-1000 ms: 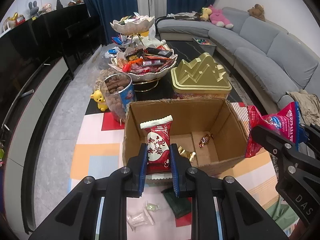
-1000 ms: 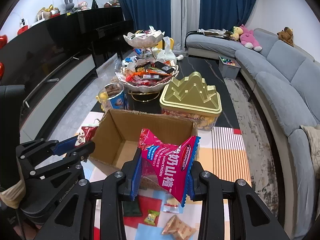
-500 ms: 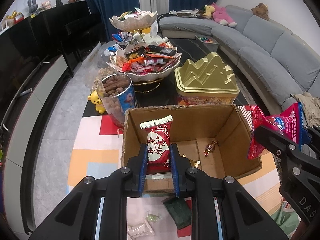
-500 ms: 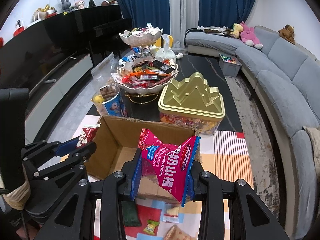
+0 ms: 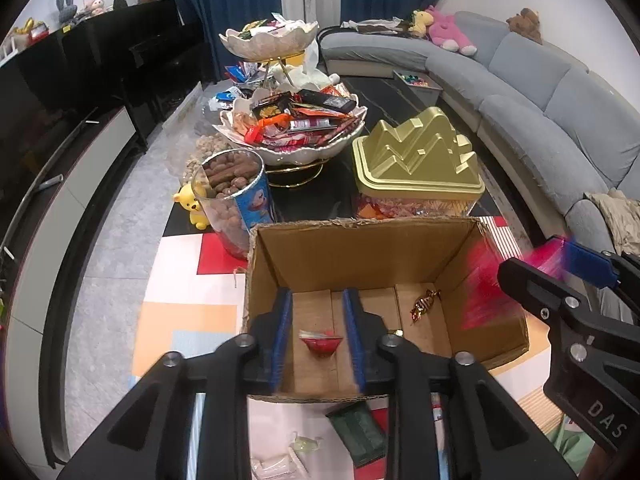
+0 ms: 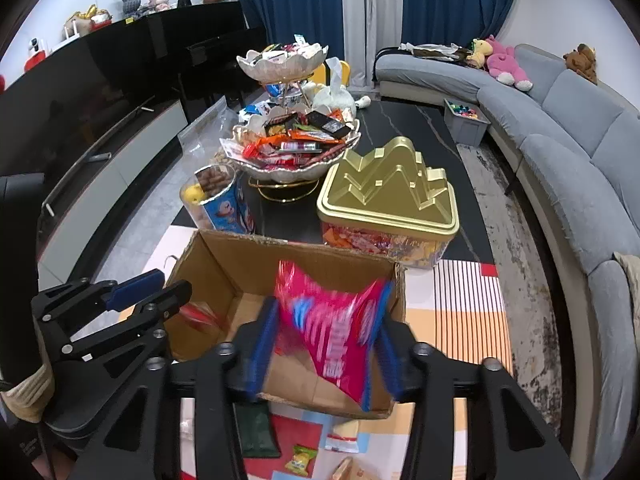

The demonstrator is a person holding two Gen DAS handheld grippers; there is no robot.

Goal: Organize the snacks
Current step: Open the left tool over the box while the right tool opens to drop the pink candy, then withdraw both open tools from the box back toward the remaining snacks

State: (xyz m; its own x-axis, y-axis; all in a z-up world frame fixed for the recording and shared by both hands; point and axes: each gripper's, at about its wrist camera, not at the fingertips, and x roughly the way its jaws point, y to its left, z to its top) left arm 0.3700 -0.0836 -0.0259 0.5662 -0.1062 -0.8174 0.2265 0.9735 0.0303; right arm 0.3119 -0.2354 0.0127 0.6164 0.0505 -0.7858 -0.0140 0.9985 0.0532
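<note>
Your left tongs (image 5: 317,328) stand over the open cardboard box (image 5: 360,248), their blue pads parted; the jaws have just been opening. Between them, clear of both pads, the small red snack packet (image 5: 321,342) appears low inside the box, blurred; whether it has reached the box floor cannot be told. On the box floor to its right lies a gold-wrapped candy (image 5: 424,306).

Your right tongs (image 6: 323,344) hang over the near right part of the same box, their jaws likewise just opened further. The pink snack bag (image 6: 332,320) sits between the pads, strongly blurred; whether either pad touches it cannot be told.

Beyond the box, on the dark table (image 6: 420,136), stand a clear tub of brown snacks (image 5: 232,200), a tiered shell-shaped bowl stand (image 5: 292,132) heaped with wrapped sweets, and a gold mountain-lidded container (image 5: 416,160). Loose packets lie on the patterned mat (image 5: 180,276) nearest you, among them a dark green packet (image 5: 356,432).
</note>
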